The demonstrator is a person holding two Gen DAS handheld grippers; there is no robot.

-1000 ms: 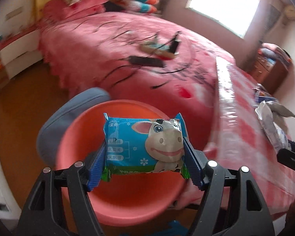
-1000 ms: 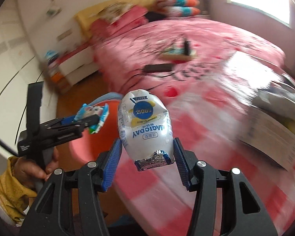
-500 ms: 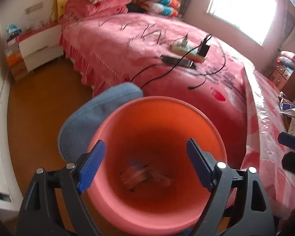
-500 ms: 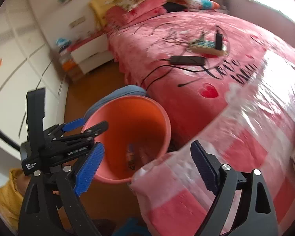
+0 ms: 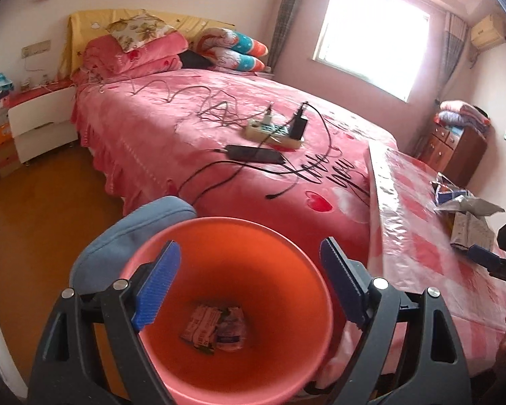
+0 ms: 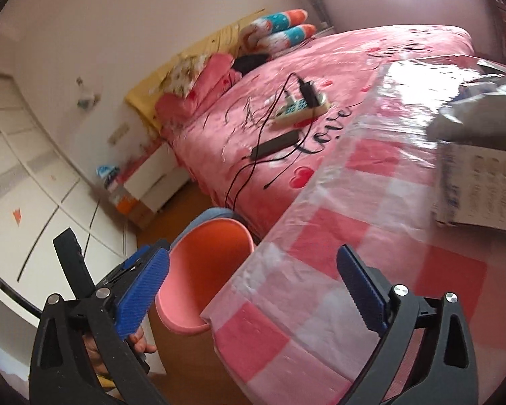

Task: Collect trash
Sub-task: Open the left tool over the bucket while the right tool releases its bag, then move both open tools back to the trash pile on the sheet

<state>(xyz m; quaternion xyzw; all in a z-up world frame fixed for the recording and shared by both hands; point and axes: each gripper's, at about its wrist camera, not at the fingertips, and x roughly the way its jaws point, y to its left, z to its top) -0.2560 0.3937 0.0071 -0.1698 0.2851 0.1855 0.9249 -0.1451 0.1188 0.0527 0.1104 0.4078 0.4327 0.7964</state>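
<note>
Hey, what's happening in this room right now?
A person with tongs in each hand is clearing trash. The left tongs hang open over an orange bin with wrappers at its bottom. The right tongs, which just opened with nothing between them, face the checkered table, where more wrappers lie.

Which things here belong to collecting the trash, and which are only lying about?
For the job: orange bin; wrappers in the bin; wrappers on the table.
Lying about: power strip; black charger; pillows; blue cushion.
</note>
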